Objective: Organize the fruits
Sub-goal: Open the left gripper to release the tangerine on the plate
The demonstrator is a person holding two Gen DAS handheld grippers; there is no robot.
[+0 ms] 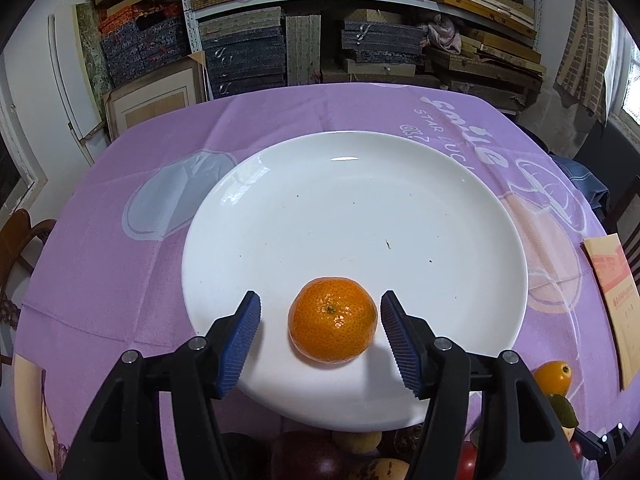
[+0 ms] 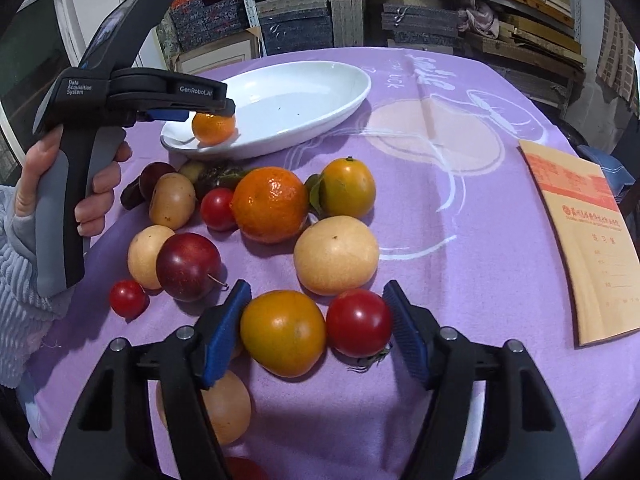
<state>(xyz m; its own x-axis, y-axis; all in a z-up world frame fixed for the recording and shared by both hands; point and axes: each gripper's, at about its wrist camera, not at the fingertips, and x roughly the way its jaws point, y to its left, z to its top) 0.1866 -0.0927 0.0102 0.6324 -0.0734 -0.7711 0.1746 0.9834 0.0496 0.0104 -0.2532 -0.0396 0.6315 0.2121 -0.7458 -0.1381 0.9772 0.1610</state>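
A mandarin (image 1: 333, 319) lies on the near part of a white plate (image 1: 360, 200) on a purple tablecloth. My left gripper (image 1: 322, 328) is open around it, with a gap on each side of the fruit. The right wrist view shows that same gripper (image 2: 208, 114) over the mandarin (image 2: 214, 130) on the plate (image 2: 304, 92), held by a hand (image 2: 100, 184). My right gripper (image 2: 316, 320) hangs low over the fruit pile, its jaws apart. An orange-yellow tomato (image 2: 282, 332) and a red tomato (image 2: 358, 322) sit side by side between the fingertips; contact is unclear.
Loose fruit covers the cloth in front of the plate: a big orange (image 2: 269, 204), a leafy green-orange citrus (image 2: 347, 188), a pale round fruit (image 2: 336, 255), a dark plum (image 2: 188, 267), small tomatoes. A tan booklet (image 2: 588, 248) lies at the right. Stacked shelves stand behind the table.
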